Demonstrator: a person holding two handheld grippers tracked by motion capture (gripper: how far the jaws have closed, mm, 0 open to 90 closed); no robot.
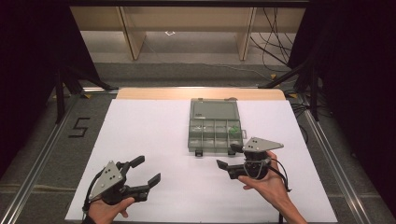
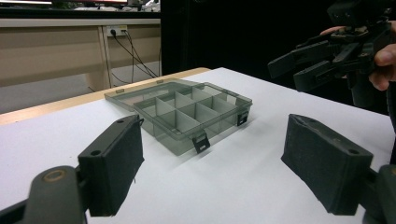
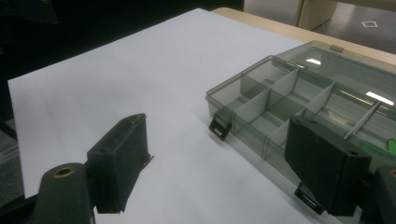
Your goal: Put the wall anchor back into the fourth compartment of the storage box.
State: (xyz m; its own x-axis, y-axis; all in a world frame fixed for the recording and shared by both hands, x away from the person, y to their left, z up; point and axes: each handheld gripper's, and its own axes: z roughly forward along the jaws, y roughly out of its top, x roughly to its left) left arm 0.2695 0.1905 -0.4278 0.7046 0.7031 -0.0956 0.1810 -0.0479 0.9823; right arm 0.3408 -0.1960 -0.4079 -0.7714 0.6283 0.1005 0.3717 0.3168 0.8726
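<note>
A clear grey compartment box [image 1: 215, 126] lies on the white table [image 1: 149, 126] right of centre, its lid folded open toward the far side. Something small and green [image 1: 232, 131] sits in one right-hand compartment. My left gripper [image 1: 148, 170] is held near the front left, open and empty, pointing toward the box. My right gripper [image 1: 227, 156] hovers just in front of the box's front right corner, open and empty. In the left gripper view the box [image 2: 187, 112] lies beyond the gripper [image 2: 215, 163]. In the right gripper view the box [image 3: 280, 100] is close by at right, behind one fingertip [image 3: 327, 165].
The table's wooden far edge [image 1: 201, 93] shows behind the white sheet. Metal rails [image 1: 42, 154] run along both sides. Beyond are wooden furniture legs [image 1: 130, 35] and loose cables [image 1: 275, 42] on the floor. A "5" mark [image 1: 78, 127] lies at left.
</note>
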